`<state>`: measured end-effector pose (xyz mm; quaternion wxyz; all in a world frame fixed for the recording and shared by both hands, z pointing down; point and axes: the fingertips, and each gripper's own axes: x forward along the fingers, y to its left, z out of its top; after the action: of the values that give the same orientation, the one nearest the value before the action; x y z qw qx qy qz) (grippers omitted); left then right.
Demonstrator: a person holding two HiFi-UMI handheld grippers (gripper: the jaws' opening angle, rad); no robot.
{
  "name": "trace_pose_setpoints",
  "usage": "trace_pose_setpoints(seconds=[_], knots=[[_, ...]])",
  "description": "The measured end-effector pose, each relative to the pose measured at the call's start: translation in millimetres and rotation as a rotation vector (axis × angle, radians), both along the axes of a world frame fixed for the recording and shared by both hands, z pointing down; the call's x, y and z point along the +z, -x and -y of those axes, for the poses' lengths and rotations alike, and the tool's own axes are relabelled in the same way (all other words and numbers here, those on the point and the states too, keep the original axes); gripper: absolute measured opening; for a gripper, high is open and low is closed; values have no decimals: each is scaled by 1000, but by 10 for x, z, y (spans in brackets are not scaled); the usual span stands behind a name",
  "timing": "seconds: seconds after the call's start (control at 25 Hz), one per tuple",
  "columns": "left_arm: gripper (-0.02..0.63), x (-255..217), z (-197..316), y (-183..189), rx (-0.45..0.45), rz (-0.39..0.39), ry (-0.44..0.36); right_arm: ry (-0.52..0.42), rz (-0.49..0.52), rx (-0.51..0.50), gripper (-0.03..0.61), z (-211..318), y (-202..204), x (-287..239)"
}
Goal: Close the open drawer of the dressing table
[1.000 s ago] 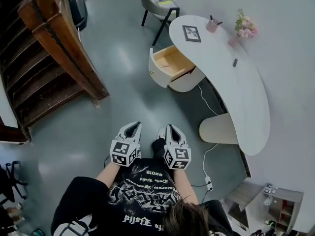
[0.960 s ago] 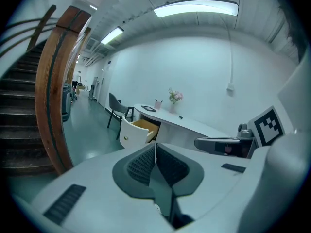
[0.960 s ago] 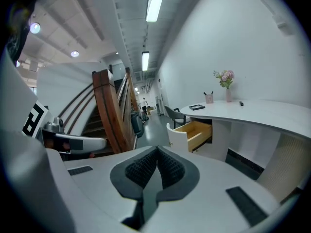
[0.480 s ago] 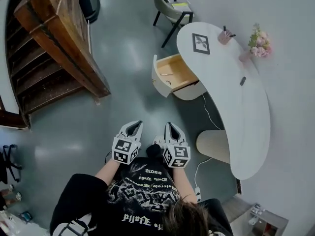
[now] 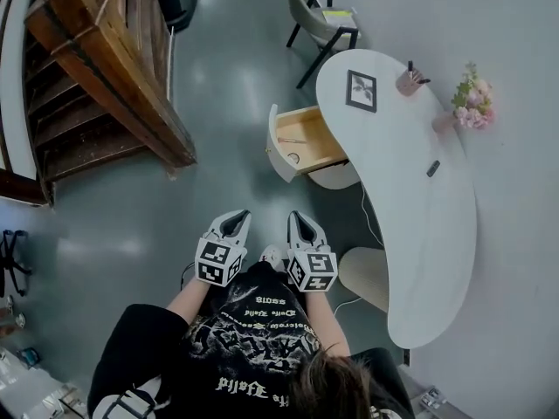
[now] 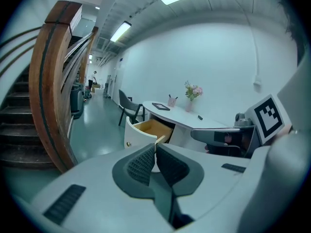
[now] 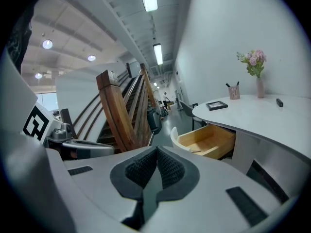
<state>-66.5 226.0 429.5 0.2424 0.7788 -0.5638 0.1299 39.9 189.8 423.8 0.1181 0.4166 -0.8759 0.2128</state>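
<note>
The white curved dressing table point(image 5: 410, 234) stands at the right, against the wall. Its wooden drawer point(image 5: 307, 138) is pulled out to the left, and its white front panel point(image 5: 278, 147) carries a small knob. The drawer holds a few small items. My left gripper point(image 5: 234, 217) and right gripper point(image 5: 300, 218) are side by side over the grey floor, a good way short of the drawer, both shut and empty. The left gripper view shows the left gripper point(image 6: 155, 145) with the drawer point(image 6: 148, 129) ahead. In the right gripper view, the right gripper point(image 7: 156, 152) has the drawer point(image 7: 209, 141) to its right.
A wooden staircase point(image 5: 105, 68) rises at the left. A grey chair point(image 5: 316, 16) stands beyond the table. On the tabletop are a picture frame point(image 5: 361, 90), a pen cup point(image 5: 408, 81), pink flowers point(image 5: 472, 103) and a small dark object point(image 5: 433, 168). A white cable point(image 5: 367, 208) runs under the table.
The person has walked forward: the table and open drawer now lie closer to both grippers in the head view. Both grippers stay shut and side by side.
</note>
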Motion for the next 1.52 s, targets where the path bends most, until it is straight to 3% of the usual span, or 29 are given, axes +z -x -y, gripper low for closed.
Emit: trace_pose_setpoints(seconds=[0.16,0.44,0.64,0.84,1.16,1.52], knots=[[29,18,132,-159,-27,-32,-2,11,4,-40,26,137,-112,39],[29,47,345,-261,-45,-13,5,20,-3,-43,26,341,-279,69],[31,24,553,-217,-50,-4,-5,39,-16,-34,26,446,-322,127],[31,27,772,-105,-80,-44,-1,60,-36,-37,26,577,-294,184],[31,91,1164,3,34,21,6,61,-33,-2,26,954,-60,173],[31,261,1627,207,152,35,36,111,-49,89,26,1259,179,309]])
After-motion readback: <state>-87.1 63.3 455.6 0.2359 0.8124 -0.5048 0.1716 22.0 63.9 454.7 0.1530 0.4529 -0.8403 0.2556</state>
